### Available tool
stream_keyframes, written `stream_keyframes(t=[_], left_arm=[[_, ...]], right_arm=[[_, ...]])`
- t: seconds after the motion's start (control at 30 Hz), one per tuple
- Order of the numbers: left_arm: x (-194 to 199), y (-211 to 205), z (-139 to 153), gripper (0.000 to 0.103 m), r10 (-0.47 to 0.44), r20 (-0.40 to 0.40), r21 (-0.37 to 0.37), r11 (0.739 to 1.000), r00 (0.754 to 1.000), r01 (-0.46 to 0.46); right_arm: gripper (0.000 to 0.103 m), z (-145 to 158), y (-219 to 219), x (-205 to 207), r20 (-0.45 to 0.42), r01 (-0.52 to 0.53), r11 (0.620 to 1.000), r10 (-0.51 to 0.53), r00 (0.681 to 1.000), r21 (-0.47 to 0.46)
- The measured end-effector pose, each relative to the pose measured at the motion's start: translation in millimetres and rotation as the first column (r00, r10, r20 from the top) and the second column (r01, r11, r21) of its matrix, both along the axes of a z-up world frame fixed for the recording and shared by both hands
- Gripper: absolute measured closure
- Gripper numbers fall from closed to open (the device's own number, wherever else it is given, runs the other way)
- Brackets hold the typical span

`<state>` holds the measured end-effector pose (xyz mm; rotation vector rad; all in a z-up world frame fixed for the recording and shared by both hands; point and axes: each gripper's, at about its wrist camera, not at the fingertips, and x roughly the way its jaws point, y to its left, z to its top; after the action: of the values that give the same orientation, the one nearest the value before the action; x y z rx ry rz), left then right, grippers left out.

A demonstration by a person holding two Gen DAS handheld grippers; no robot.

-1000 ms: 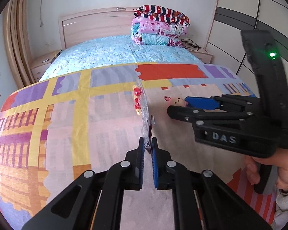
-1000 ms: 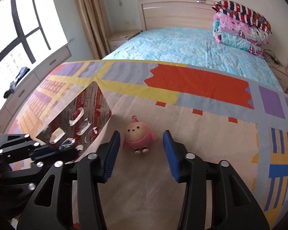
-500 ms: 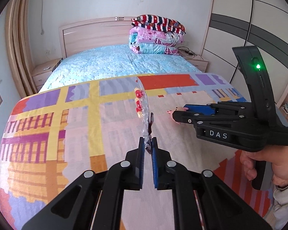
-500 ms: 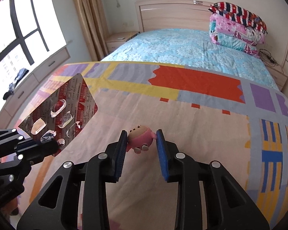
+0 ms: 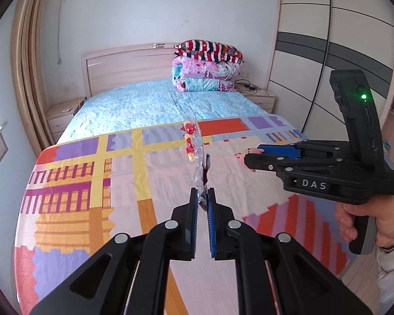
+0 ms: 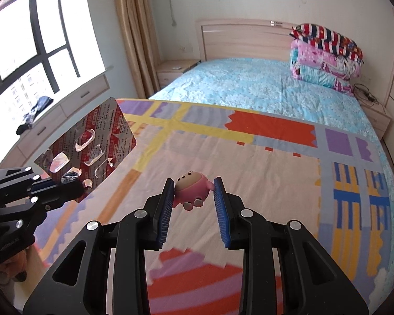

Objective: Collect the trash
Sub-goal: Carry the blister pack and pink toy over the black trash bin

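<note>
Now the left claw (image 5: 202, 197) is pinching the lower corner of a used blister pack (image 6: 92, 147), holding it edge-on in the air above the patchwork blanket (image 5: 78, 183), while the right claw (image 6: 193, 194) is gripping a small pink toy figure (image 6: 190, 190) between its blue pads (image 6: 218, 199), clear of the bed (image 6: 249, 89). Seen from the right wrist, the pack is sitting at about ten o'clock from the toy, well apart. Both pieces seem gathered, so the pickup step looks finished; next, each claw is probably needing a bin, and none is showing here.
</note>
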<state>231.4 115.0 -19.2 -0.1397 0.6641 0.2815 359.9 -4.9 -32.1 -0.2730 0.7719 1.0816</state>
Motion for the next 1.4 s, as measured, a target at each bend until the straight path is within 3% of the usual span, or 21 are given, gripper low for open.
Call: stream_keyframes(t=[0.4,0.67,1.0,1.2,1.4], left_arm=[[-68.8,-54.1,23.1,0.096,-0.065,0.061,0.015,0.998,0.996,0.064],[-123.1,-85.1,6.6,0.096,-0.089,0.073,-0.035,0.995,0.993,0.092],[-164.0,-120.0,-41.4,0.096,-0.134,-0.023,-0.074,0.989,0.991,0.132],[-190.4,-145.7,-66.0,0.096,-0.178,-0.066,-0.122,0.978,0.982,0.169],[-200.3,-144.7,-111.4,0.096,-0.177,-0.171,-0.207,0.968,0.969,0.140]], right_arm=[[0.072,35.5,-64.5,-69.1,0.050,-0.033,0.995,0.028,0.998,0.092],[0.072,38.9,-108.0,-109.3,0.044,-0.052,0.987,0.046,0.998,0.152],[0.072,-15.0,-147.7,-172.3,0.063,-0.005,0.994,-0.002,0.998,0.111],[0.072,-50.1,-160.5,-196.2,-0.057,-0.027,0.994,0.033,0.998,0.104],[0.072,-95.7,-162.4,-213.9,-0.215,-0.035,0.998,0.047,0.975,0.058]])
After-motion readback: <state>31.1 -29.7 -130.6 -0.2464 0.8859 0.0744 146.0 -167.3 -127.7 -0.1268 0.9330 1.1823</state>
